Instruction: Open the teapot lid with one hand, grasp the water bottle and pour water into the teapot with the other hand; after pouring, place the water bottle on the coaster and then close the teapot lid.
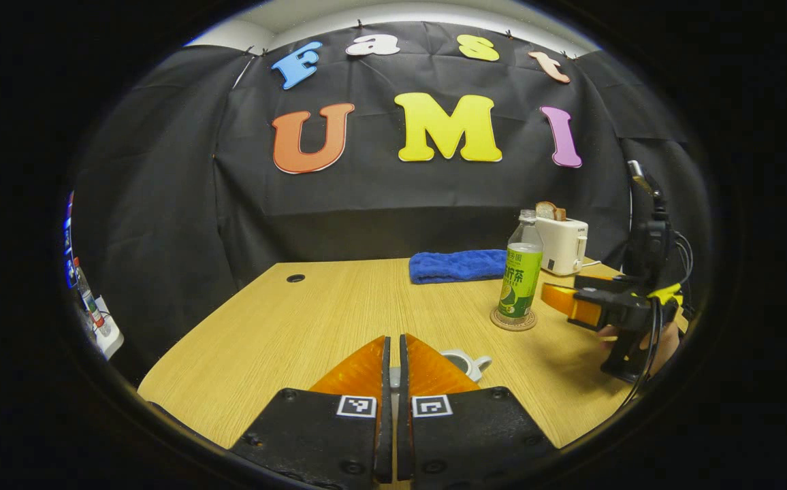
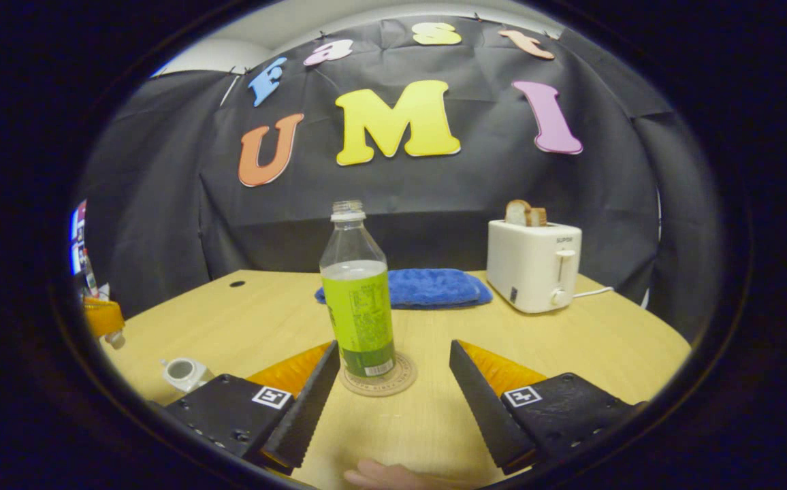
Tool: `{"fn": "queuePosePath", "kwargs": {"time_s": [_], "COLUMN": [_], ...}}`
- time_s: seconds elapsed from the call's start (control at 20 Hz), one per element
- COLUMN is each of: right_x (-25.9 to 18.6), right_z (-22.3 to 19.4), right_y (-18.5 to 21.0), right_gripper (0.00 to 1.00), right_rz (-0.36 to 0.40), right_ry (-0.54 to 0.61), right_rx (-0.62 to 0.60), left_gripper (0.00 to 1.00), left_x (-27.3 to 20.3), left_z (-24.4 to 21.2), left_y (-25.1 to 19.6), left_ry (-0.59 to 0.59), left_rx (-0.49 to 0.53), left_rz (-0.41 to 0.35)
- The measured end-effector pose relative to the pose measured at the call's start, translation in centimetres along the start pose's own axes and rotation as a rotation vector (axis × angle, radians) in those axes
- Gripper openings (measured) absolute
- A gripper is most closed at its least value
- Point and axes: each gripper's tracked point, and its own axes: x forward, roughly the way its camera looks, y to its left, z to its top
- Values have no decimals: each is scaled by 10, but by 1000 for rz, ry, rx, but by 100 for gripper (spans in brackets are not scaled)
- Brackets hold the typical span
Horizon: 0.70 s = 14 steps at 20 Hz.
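Worktop (image 2: 570, 340): bottle (image 2: 358, 299) upright on coaster (image 2: 400, 381); teapot (image 1: 465, 363) near your left tongs (image 1: 395, 354), closed together; right tongs (image 2: 393, 381) apart.

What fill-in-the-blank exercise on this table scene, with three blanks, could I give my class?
1. The water bottle stands upright on a round ____.
2. Behind the bottle, a folded blue ____ lies on the table.
3. Slices of bread stick out of the white ____ at the back right.

The right gripper faces the bottle with its jaws wide apart; the left gripper has its jaws together above the teapot.

Missing words: coaster; towel; toaster
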Motion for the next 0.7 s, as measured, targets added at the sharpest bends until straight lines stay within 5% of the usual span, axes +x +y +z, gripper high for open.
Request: {"fn": "queuePosePath", "kwargs": {"time_s": [0.15, 0.55, 0.7], "right_x": [-41, -119, -127], "right_z": [-2, 21, 28], "right_y": [-25, -31, -48], "right_gripper": [97, 96, 95], "right_rz": [-101, -23, -55], "right_ry": [-53, -209, -244], "right_rx": [-25, -24, -43], "left_gripper": [5, 6, 5], "left_x": [8, 43, 54], "left_z": [5, 10, 7], "left_y": [-10, -34, -44], "left_ry": [-34, -95, -101], "left_rx": [-21, -40, -61], "left_rz": [-28, -54, -92]}}
